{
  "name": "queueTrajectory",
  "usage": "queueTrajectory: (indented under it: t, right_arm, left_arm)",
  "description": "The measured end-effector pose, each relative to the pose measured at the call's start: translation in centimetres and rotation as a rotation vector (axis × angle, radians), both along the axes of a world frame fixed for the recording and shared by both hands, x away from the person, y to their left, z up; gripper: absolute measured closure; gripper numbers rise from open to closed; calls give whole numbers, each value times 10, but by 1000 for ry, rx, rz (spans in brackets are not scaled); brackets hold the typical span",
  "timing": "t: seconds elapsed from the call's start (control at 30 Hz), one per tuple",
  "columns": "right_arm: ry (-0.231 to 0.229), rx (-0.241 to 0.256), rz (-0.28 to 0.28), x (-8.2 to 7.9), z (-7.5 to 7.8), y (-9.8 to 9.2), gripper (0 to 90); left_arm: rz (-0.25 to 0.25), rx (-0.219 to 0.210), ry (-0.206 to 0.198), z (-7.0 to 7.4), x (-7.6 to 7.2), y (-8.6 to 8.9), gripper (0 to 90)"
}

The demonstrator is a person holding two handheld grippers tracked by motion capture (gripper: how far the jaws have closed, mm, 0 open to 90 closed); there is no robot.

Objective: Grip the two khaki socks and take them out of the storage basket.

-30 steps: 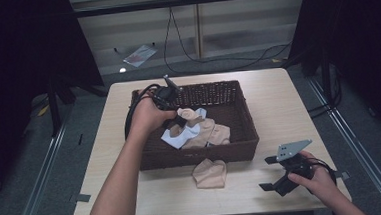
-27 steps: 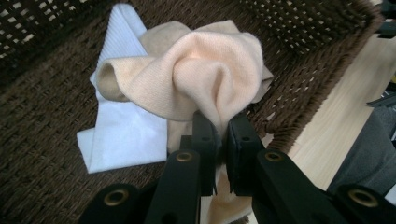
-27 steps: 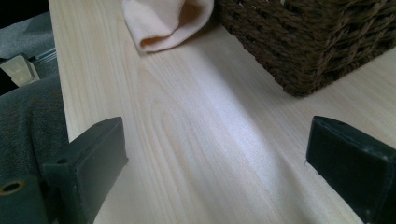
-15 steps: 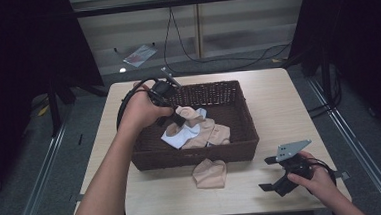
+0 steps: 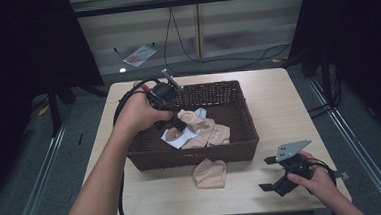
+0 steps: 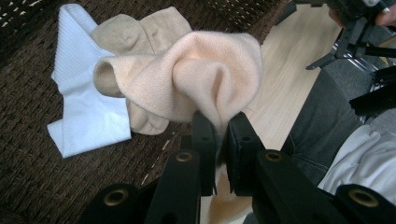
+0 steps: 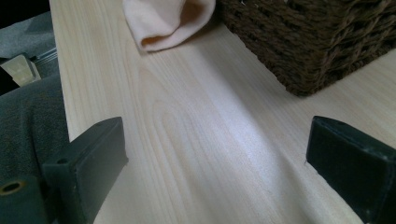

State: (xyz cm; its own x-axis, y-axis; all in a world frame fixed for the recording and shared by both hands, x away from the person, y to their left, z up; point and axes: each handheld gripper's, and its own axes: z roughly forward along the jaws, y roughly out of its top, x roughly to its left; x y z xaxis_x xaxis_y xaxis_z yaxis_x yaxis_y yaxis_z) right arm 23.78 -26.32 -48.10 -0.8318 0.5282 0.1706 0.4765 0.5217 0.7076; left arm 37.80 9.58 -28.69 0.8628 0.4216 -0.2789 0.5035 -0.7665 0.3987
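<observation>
We have the left gripper (image 6: pixel 219 135) over the woven basket (image 5: pixel 241 149), its jaws pinched tight on a fold of a peach sock (image 6: pixel 201 79), which bunches up just above the jaw tips and hangs clear of the basket floor. In the high view that same gripper (image 5: pixel 179 122) sits at the left part of the basket, with the sock (image 5: pixel 191 118) at its tips. Beyond the jaws, lower on the basket floor, lie a white sock (image 6: pixel 81 112) and a tan sock (image 6: pixel 140 32), the tan one overlapping the white one's edge.

Our right gripper (image 7: pixel 215 158) rests low over the tabletop (image 7: pixel 196 140), jaws spread wide with only bare wood between them. Ahead of its jaws and toward the left one lies another peach sock (image 7: pixel 163 18) on the tabletop, just beside the basket's outer wall (image 7: pixel 317 42), which stands ahead of the right jaw. From above, this gripper (image 5: pixel 276 173) sits near the tabletop's front right corner, well apart from that loose sock (image 5: pixel 210 172) in front of the basket
</observation>
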Motion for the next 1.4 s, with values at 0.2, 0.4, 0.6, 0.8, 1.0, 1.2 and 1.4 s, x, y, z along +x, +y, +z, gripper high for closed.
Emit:
queueTrajectory:
  t: [0.2, 0.4, 0.6, 0.8, 1.0, 1.2, 1.4]
  right_arm:
    - [0, -1, 2, -1, 1, 1, 47]
    - [1, -2, 1, 0, 1, 0, 47]
    - [1, -4, 0, -1, 1, 1, 47]
    - [-4, -5, 3, 0, 1, 0, 47]
    - [0, -4, 1, -1, 1, 1, 47]
    - [-2, -5, 2, -1, 1, 1, 47]
    - [-3, -1, 0, -1, 2, 0, 47]
  left_arm:
    - [-33, -2, 3, 1, -5, 1, 835]
    - [-79, -4, -11, 2, -13, 0, 835]
    - [-139, -19, -29, 4, -21, -5, 835]
    - [-163, -29, -25, 1, -30, -13, 833]
    - [-191, -50, -16, -6, -38, -18, 832]
    - [-223, -42, -15, -15, -43, -22, 830]
    - [-242, -40, -8, -27, -49, -28, 823]
